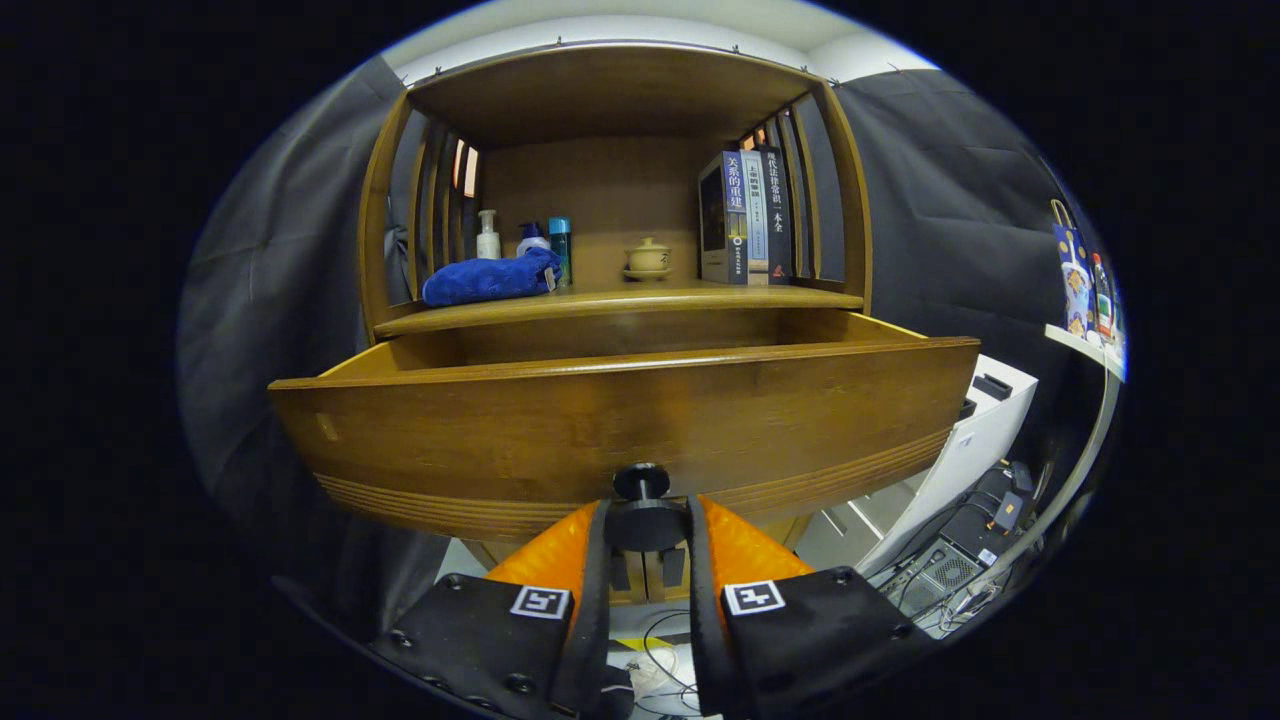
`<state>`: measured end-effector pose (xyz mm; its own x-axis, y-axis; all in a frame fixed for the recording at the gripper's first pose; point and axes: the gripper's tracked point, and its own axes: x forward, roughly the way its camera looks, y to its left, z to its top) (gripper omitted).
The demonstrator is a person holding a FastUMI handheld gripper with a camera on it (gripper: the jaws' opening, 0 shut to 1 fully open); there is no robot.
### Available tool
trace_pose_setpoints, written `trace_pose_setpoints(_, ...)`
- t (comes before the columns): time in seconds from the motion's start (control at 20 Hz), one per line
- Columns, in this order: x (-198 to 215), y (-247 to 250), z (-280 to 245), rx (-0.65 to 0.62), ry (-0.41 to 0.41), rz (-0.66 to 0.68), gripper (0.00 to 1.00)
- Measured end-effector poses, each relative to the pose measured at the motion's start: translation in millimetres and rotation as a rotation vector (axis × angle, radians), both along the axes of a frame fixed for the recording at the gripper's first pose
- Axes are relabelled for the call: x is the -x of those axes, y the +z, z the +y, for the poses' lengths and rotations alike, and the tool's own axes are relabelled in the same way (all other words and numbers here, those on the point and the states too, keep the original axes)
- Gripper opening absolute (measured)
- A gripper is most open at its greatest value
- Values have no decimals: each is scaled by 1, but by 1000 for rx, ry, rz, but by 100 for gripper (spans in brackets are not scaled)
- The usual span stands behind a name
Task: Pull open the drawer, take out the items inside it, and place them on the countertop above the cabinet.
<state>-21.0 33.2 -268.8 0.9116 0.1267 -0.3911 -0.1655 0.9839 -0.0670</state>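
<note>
The wooden drawer [620,420] stands pulled out of the cabinet, its broad front panel facing me. Its round dark knob [642,505] sits between my fingers, and my gripper [645,525] is shut on it. The drawer's inside is hidden behind the front panel, so I cannot see any items in it. Above the drawer runs the countertop [620,300] of the cabinet. A blue cloth bag [490,278] lies at its left end.
On the countertop stand several bottles [530,240] behind the bag, a small lidded teacup [648,260] in the middle and three books [745,215] at the right. A slatted wooden hutch [610,90] roofs the countertop. A white unit [975,430] and cables lie to the lower right.
</note>
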Motion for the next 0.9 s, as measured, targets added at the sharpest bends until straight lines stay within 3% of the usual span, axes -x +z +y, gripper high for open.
trace_pose_setpoints(0.15,6,-1,-1,-3,-2,-13,37)
trace_pose_setpoints(0.75,24,-3,-3,-7,5,21,37)
trace_pose_setpoints(0.9,26,-2,-4,-7,-16,60,46)
